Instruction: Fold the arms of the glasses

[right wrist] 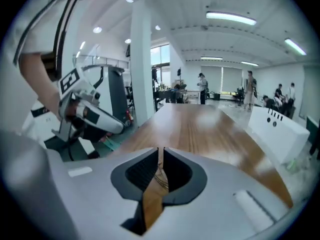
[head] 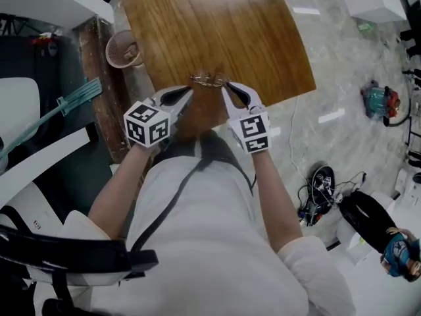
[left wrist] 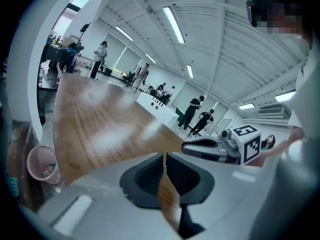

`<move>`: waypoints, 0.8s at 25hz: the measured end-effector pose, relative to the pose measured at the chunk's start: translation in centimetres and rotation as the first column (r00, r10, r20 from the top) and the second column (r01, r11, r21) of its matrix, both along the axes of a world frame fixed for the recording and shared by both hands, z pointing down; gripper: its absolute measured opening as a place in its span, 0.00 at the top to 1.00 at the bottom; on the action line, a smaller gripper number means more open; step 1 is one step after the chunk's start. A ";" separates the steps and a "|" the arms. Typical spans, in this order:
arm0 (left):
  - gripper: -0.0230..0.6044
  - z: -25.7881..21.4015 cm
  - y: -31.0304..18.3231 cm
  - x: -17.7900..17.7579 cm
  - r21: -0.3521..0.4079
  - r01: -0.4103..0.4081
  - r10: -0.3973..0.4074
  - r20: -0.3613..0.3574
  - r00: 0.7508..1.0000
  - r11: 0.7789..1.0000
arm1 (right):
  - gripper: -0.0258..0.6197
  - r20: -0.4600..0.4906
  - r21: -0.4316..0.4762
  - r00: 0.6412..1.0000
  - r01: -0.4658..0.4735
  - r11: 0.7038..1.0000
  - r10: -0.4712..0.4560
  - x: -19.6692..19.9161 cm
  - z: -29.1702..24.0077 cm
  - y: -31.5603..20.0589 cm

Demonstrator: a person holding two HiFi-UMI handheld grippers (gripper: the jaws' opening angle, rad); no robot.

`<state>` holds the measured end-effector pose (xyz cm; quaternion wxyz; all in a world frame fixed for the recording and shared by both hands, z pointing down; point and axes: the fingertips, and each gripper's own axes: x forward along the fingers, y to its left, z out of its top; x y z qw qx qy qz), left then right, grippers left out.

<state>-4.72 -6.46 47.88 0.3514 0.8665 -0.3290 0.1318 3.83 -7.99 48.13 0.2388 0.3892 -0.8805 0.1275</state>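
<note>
Holding the wire glasses (head: pixel 209 80) over the wooden table's (head: pixel 217 25) near edge with the left gripper (head: pixel 191 90) and right gripper (head: pixel 225 88), both pinched narrow on opposite ends, and likely needing a light, steady grip to avoid bending either arm while folding.

The surface (head: pixel 217 25) is warm brown with streaked wood grain. The left claw (head: pixel 191 91) and right claw (head: pixel 225 91) are pale grey with dark ribbed pads (left wrist: pixel 150 176). Their marker cubes (head: pixel 148 125) carry black-and-white squares. The glasses (head: pixel 209 80) are pale metallic wire and the cup (head: pixel 122 49) is pink.
</note>
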 end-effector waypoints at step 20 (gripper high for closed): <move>0.96 -7.9 2.1 1.3 0.212 0.010 -0.024 0.066 0.998 0.977 | 0.95 0.276 -0.001 0.957 -0.098 0.995 0.094 3.3 -9.0 7.0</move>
